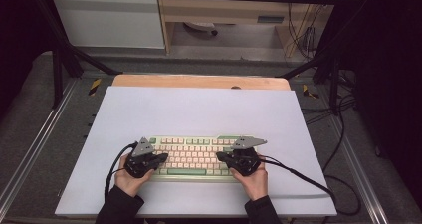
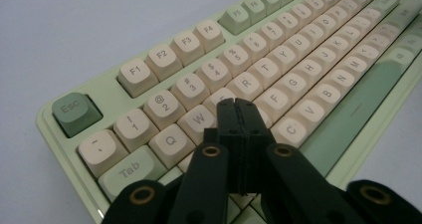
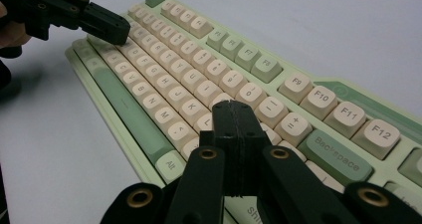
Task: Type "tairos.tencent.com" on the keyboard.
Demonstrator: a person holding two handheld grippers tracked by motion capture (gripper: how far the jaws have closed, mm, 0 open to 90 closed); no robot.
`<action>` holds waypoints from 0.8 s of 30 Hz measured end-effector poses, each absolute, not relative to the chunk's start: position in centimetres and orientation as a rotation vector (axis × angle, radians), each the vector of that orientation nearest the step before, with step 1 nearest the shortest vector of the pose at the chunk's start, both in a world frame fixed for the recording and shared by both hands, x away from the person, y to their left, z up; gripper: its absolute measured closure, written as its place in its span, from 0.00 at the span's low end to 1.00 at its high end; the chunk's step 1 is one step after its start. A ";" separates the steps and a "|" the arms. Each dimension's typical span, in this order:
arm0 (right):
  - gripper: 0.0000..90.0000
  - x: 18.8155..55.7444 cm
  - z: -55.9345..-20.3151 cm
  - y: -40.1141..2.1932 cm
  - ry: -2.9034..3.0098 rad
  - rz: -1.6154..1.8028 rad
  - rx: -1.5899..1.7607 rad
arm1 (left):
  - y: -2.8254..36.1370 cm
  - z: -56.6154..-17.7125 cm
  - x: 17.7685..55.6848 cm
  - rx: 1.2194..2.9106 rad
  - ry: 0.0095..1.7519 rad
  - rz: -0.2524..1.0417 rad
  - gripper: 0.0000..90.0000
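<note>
both tongs closed and poised over the keys

your left tongs (image 2: 235, 103) have their jaws pressed together with nothing between them, the joined tip sitting over the letter rows just right of the w key (image 2: 199, 119), around e and its neighbours. whether the tip is touching a keycap or hanging just above it, you cannot tell from the left gripper view. your right tongs (image 3: 232, 106) are likewise pinched shut and empty, with the tip over the right end of the letter rows, near the l key (image 3: 205, 122) and below the 0 key (image 3: 251, 94). contact there is just as unclear.

in the high view your left tongs (image 1: 160, 158) and right tongs (image 1: 220, 157) point in toward each other across the keyboard (image 1: 195, 157), each hand (image 1: 130, 179) coming in from the near edge of the tabletop (image 1: 199, 112).

the keyboard lies flat on the pale sheet covering the tabletop, toward the near edge and roughly centred between the left and right edges. its green esc key (image 2: 72, 113) is at the far left corner and the backspace key (image 3: 336, 156) toward the right end.

as for progress, the work looks like key pressing with the closed tips. every keycap in view sits level, so nothing shows as pressed down; judge it as the start or between presses, with the strokes left to make.
</note>
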State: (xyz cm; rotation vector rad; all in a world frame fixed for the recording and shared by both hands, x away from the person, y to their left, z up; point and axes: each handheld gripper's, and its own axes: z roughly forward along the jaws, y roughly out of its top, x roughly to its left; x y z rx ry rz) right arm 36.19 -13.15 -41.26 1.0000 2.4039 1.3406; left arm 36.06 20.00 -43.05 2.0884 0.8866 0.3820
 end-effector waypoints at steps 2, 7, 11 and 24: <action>1.00 36.2 -41.3 -13.2 2.403 1.340 0.998 | 19.9 -43.1 36.1 2.093 0.884 0.383 1.00; 1.00 36.2 -41.5 -13.1 2.409 1.339 0.996 | 19.9 -43.1 36.1 2.091 0.883 0.384 1.00; 1.00 36.2 -41.5 -13.1 2.409 1.338 0.997 | 19.9 -43.2 36.1 2.090 0.883 0.383 1.00; 1.00 36.1 -41.5 -13.1 2.410 1.350 0.993 | 19.9 -43.0 35.9 2.091 0.872 0.384 1.00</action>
